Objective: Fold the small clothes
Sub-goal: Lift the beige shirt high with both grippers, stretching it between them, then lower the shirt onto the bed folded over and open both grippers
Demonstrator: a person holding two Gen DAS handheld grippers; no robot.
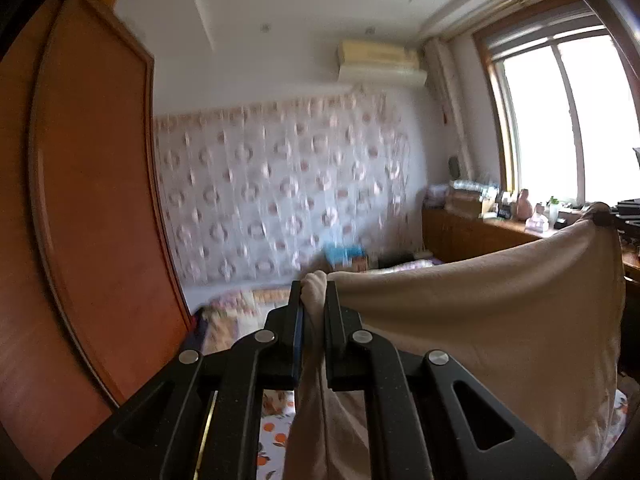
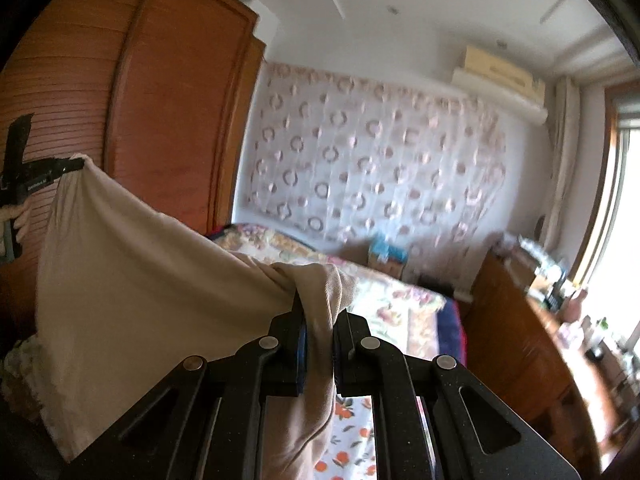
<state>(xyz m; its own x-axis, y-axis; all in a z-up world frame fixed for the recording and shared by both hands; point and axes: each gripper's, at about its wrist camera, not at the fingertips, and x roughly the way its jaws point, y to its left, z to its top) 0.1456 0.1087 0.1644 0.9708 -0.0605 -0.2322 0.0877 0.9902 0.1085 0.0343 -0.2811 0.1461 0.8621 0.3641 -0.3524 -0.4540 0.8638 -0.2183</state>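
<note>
Both wrist views look close over their claws, sharing the curtained wall (image 1: 280,184).

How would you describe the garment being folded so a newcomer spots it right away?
Start at the bed with the floral cover, below the patterned curtain. Above it, a plain beige cloth hangs stretched between the left gripper and the right gripper, each shut on a bunched corner. It is the only plain, unpatterned fabric there, and the only one held in the air.
</note>
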